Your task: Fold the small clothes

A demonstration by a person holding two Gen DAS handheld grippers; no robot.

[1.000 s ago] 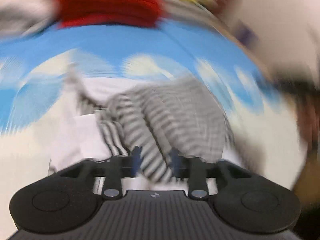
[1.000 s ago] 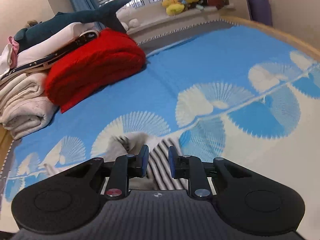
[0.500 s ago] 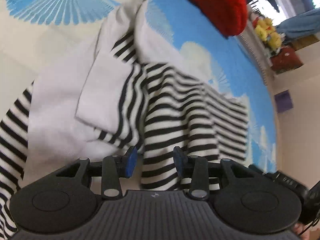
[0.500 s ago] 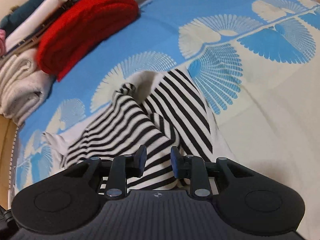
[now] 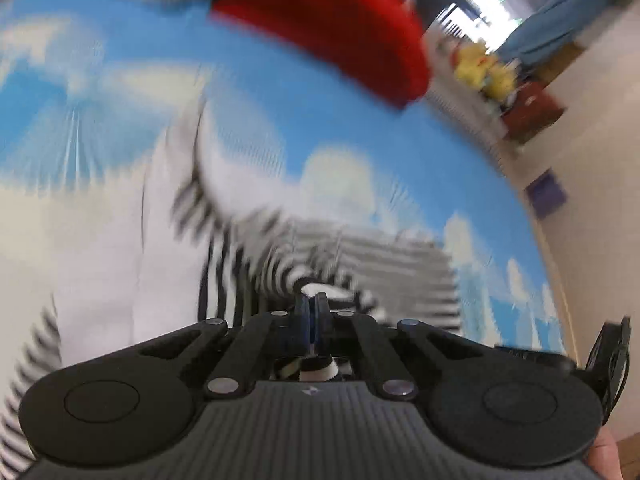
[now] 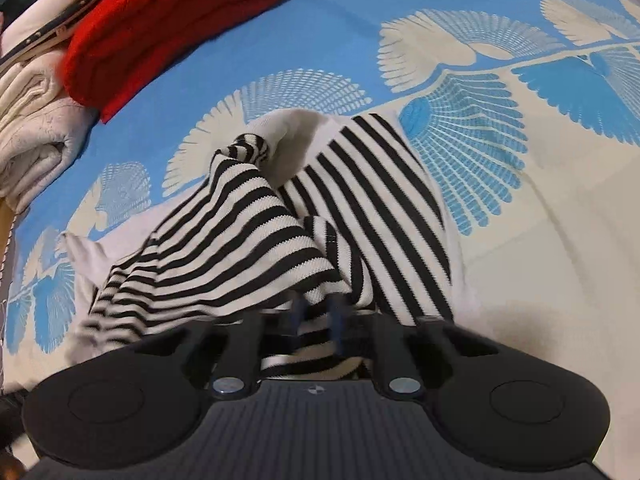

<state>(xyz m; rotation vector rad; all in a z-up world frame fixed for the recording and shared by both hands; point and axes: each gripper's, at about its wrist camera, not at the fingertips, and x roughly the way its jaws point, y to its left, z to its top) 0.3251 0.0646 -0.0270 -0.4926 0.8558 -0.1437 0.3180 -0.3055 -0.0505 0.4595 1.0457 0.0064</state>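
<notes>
A black-and-white striped garment (image 6: pixel 304 216) with white parts lies crumpled on the blue and cream bedspread (image 6: pixel 500 128). In the blurred left wrist view the garment (image 5: pixel 360 256) stretches away from my left gripper (image 5: pixel 311 306), whose blue pads are pressed together on a fold of the striped cloth. My right gripper (image 6: pixel 318 312) sits low over the near edge of the garment, its fingers blurred and a narrow gap apart, with striped cloth between and under them.
A folded red sweater (image 6: pixel 172 20) and a stack of cream and white folded clothes (image 6: pixel 36 132) lie at the far left of the bed. In the left wrist view the red sweater (image 5: pixel 332 36), yellow plush toys (image 5: pixel 484 68) and a window show behind.
My left gripper has shut on the striped cloth and is moving fast. My right gripper has come lower onto the garment and its fingers have narrowed.
</notes>
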